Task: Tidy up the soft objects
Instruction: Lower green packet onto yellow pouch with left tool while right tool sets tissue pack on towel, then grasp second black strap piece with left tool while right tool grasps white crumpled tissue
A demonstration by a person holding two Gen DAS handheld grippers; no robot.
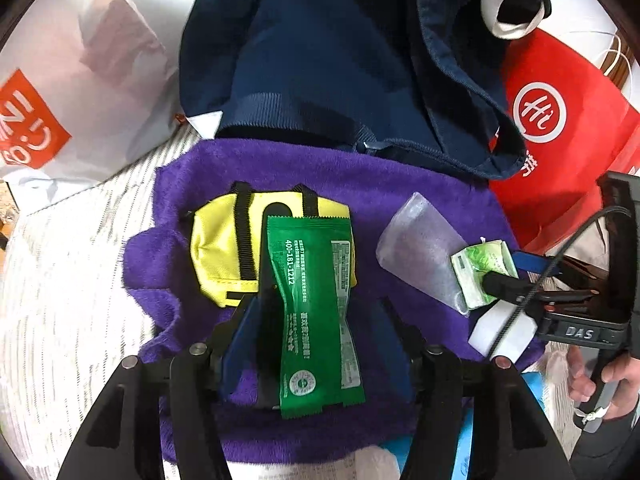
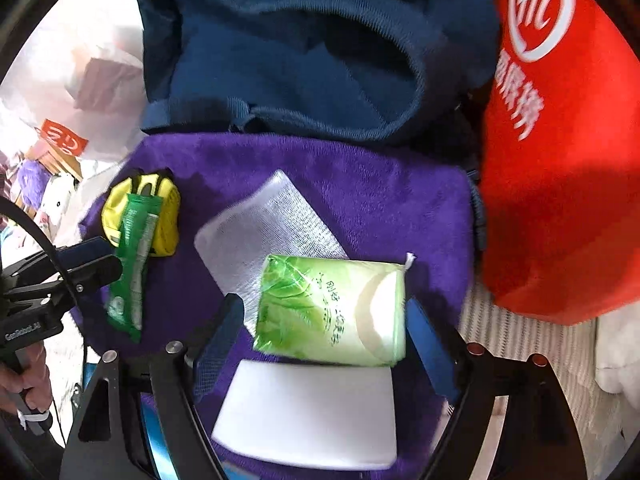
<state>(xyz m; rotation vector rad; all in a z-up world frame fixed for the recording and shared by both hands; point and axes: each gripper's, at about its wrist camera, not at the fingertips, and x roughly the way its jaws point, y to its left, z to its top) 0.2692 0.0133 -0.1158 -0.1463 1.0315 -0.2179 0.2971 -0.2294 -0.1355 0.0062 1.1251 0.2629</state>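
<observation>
A purple towel (image 1: pixel 360 176) (image 2: pixel 360 184) lies spread in front of an open navy bag (image 1: pixel 332 60) (image 2: pixel 300 52). On the towel lie a yellow pouch (image 1: pixel 216 248) (image 2: pixel 168 200), a frosted mesh sachet (image 1: pixel 424 256) (image 2: pixel 272 232) and a white foam block (image 2: pixel 312 412) (image 1: pixel 500 332). My left gripper (image 1: pixel 316 312) stands with its fingers apart around a green snack packet (image 1: pixel 316 304) (image 2: pixel 132 256) that lies over the pouch. My right gripper (image 2: pixel 324 312) (image 1: pixel 492 280) stands around a light green tissue pack (image 2: pixel 332 308) (image 1: pixel 480 264); I cannot tell whether its pads press it.
A red shopping bag (image 1: pixel 568 128) (image 2: pixel 560 140) stands at the right of the towel. A white plastic bag with an orange logo (image 1: pixel 80 92) (image 2: pixel 80 92) lies at the left. The surface under the towel is striped pale cloth (image 1: pixel 60 300).
</observation>
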